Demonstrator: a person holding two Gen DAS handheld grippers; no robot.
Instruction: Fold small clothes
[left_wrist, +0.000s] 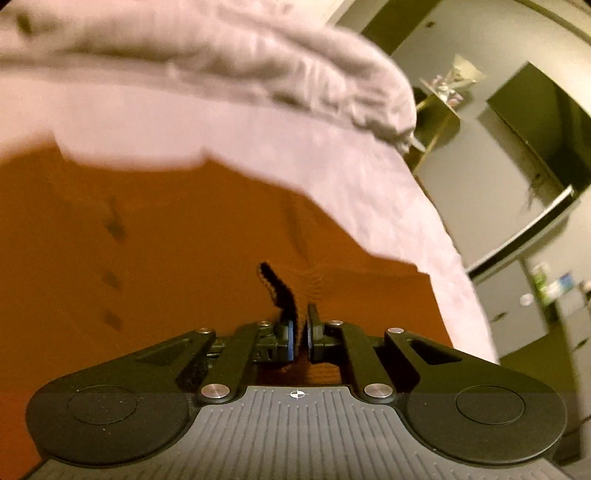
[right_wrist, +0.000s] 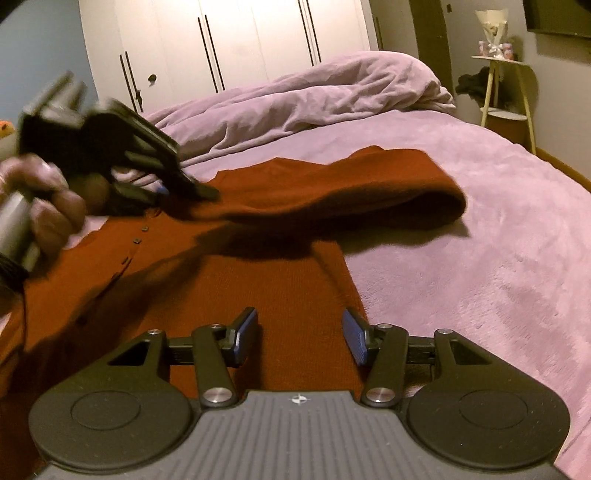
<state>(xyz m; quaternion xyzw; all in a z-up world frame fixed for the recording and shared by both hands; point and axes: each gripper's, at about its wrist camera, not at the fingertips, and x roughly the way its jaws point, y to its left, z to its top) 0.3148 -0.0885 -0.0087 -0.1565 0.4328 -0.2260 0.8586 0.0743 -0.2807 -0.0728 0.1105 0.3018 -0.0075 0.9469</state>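
Observation:
A rust-orange buttoned cardigan (right_wrist: 280, 280) lies on the lilac bed cover (right_wrist: 480, 240), one sleeve (right_wrist: 388, 184) folded across its upper part and lifted off the body. My left gripper (right_wrist: 205, 192), held by a hand (right_wrist: 48, 199), is shut on a pinch of the cardigan near the button line; in the left wrist view its jaws (left_wrist: 302, 314) meet where the knit (left_wrist: 184, 240) puckers. My right gripper (right_wrist: 300, 317) stands open just over the cardigan's lower part, by its right edge, with nothing gripped.
A crumpled lilac duvet (right_wrist: 314, 96) is heaped at the back of the bed. White wardrobe doors (right_wrist: 229, 40) stand behind it. A small side table (right_wrist: 506, 88) with a bouquet stands at the far right, beside the bed edge.

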